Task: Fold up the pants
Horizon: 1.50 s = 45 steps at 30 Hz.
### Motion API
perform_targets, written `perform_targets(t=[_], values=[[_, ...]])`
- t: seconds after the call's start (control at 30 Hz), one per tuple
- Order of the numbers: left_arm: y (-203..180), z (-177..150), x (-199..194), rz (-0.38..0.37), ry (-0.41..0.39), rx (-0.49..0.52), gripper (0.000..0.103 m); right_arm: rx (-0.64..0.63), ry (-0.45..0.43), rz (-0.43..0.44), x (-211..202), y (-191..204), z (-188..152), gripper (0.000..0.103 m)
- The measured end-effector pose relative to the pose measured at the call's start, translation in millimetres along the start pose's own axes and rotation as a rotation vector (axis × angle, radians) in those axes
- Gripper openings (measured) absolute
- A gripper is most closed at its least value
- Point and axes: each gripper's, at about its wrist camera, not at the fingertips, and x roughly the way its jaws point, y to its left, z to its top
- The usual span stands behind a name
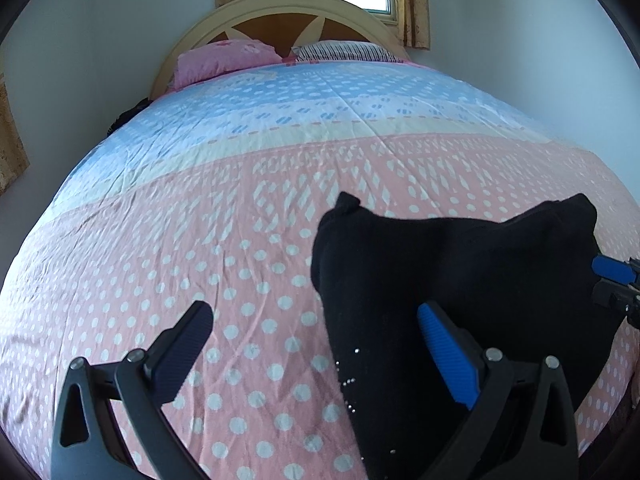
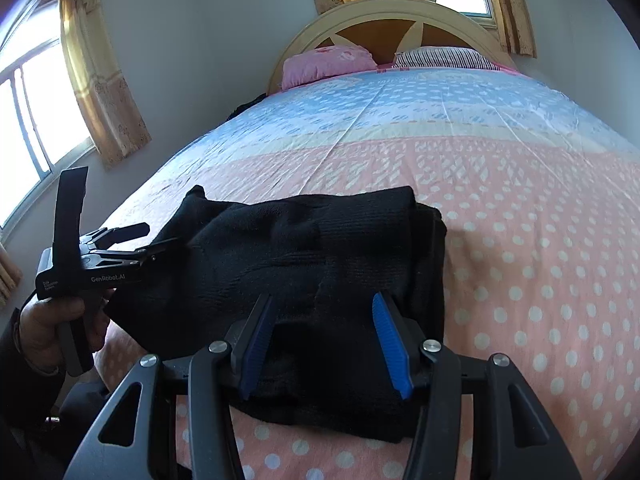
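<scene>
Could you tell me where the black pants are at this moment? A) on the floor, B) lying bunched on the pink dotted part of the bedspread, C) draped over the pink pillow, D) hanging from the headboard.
B: the black pants lie in a folded heap on the pink dotted part of the bedspread, with both open grippers, left gripper and right gripper, at them.

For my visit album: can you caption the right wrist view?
Open right gripper over folded black pants on a polka-dot bed, left gripper alongside.
</scene>
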Motion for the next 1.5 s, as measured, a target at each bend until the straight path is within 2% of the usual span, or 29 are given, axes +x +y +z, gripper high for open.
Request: perform_targets(t=[0.23, 0.33, 0.4, 0.47, 0.6, 0.83, 0.9, 0.93, 0.97, 1.03, 1.13, 1.2, 1.23, 1.3, 1.5], values=[[2, -16, -9, -0.036, 0.01, -0.02, 0.103, -0.019, -0.011, -0.008, -7, 3, -5, 0.053], [3, -21, -11, -0.049, 0.012, -0.028, 0.103, 0.043, -0.047, 0.018, -23, -2, -2, 0.053], [5, -19, -15, -0.057, 0.011, -0.037, 0.103, 0.094, -0.084, -0.007, -32, -11, 0, 0.058], [7, -18, -17, -0.064, 0.004, -0.045, 0.103, 0.151, -0.107, -0.03, -37, -24, 2, 0.068], [7, -16, -9, -0.102, 0.024, -0.061, 0.103, 0.267, -0.066, -0.018, -28, -49, 8, 0.069], [13, -11, 7, -0.167, 0.059, -0.112, 0.103, 0.311, 0.029, 0.016, 5, -59, 12, 0.069], [13, -10, 12, -0.187, 0.067, -0.119, 0.103, 0.308, 0.028, 0.01, 7, -58, 12, 0.069], [13, -10, 14, -0.194, 0.073, -0.122, 0.103, 0.304, 0.037, 0.006, 8, -56, 13, 0.069], [13, -9, 16, -0.205, 0.078, -0.124, 0.103, 0.299, 0.047, 0.003, 9, -55, 14, 0.064], [13, -9, 17, -0.238, 0.084, -0.13, 0.102, 0.296, 0.07, 0.026, 12, -54, 14, 0.049], [11, -9, 16, -0.277, 0.077, -0.125, 0.089, 0.315, 0.077, 0.06, 12, -59, 12, 0.042], [9, -9, 15, -0.308, 0.073, -0.118, 0.071, 0.341, 0.07, 0.084, 12, -63, 11, 0.036], [8, -10, 15, -0.331, 0.073, -0.118, 0.067, 0.347, 0.059, 0.092, 10, -63, 10, 0.033], [6, -11, 14, -0.359, 0.073, -0.125, 0.051, 0.328, 0.044, 0.084, 7, -57, 11, 0.029], [8, -10, 6, -0.373, 0.048, -0.143, 0.027, 0.237, -0.014, 0.075, -15, -27, 25, 0.026]])
